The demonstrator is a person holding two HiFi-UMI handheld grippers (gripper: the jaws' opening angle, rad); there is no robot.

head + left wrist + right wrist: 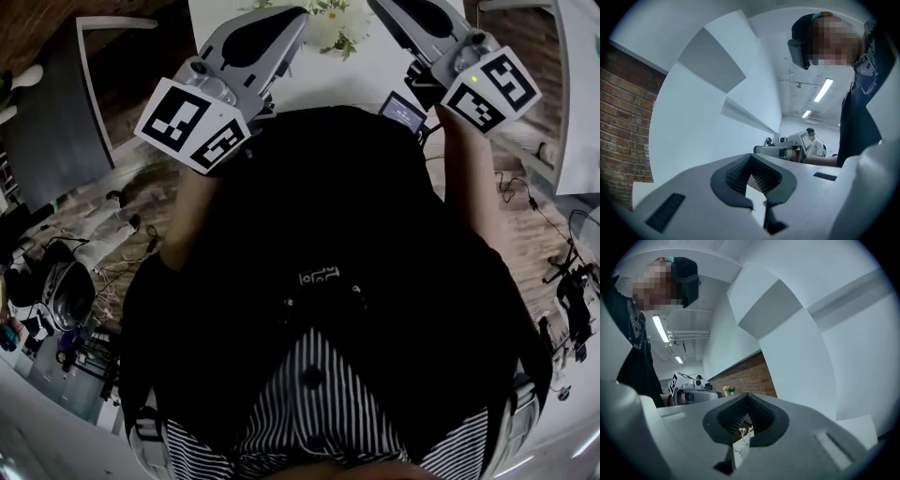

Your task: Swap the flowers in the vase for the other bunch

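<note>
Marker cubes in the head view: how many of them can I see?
2. One marker cube is on the left gripper, at upper left; the other is on the right gripper, at upper right. None seems hidden.

The head camera looks steeply down past the person's dark torso (328,234). The white table (389,66) lies at the top edge of its picture, just beyond both raised tools. The left gripper (752,161) carries its camera close behind its own jaws, on the person's side of the table. It faces about level and takes in the person at upper right. The right gripper (747,401) carries a camera set the same way, with the person at upper left and flowers (743,431) on the table showing through its jaw gap. Each gripper view catches the other gripper, and the head view holds both. The head view and the right gripper view share the flowers.
</note>
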